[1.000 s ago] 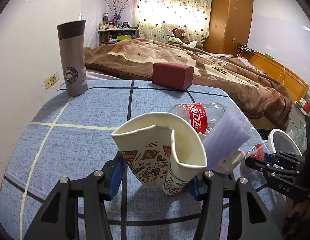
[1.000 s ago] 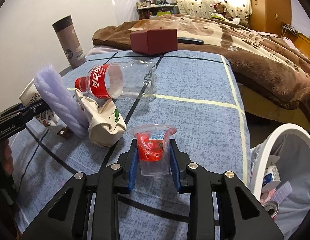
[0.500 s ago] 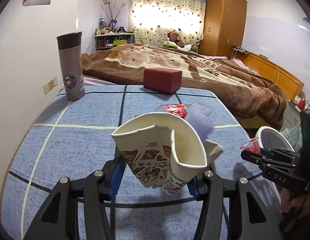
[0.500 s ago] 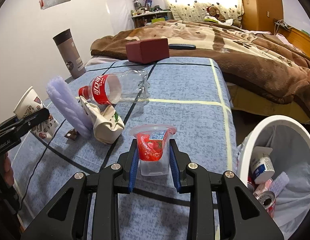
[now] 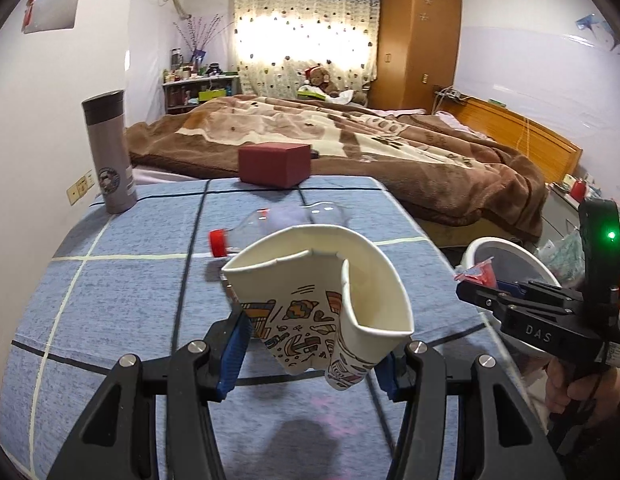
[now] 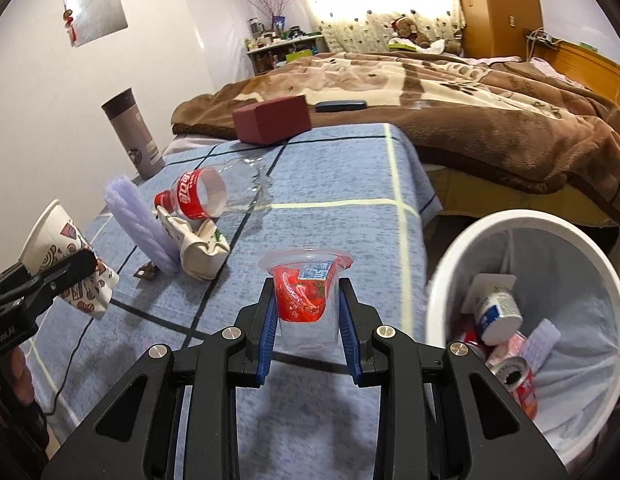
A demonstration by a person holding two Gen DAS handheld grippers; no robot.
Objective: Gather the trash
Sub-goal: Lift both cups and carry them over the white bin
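Gripping a clear jelly cup (image 6: 307, 300), the right tongs (image 6: 307, 312) near the white bin (image 6: 510, 220); left tongs (image 5: 310, 344) pinch a crumpled paper cup (image 5: 322, 300) — releasing short of the rim drops either.

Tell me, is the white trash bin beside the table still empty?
No: the white trash bin already holds a small white container, a red can and other scraps.

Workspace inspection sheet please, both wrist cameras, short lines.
Surface: blue checked tablecloth.
Job's things: crushed paper cup, clear plastic cup, Coke bottle lying down, crumpled cup, purple roll, white bin holding trash.
Clutter: thermos, red box.
Grippers: left gripper shut on paper cup; right gripper shut on plastic cup.
Cables: thin cord.
Surroundings: bed, wardrobe.
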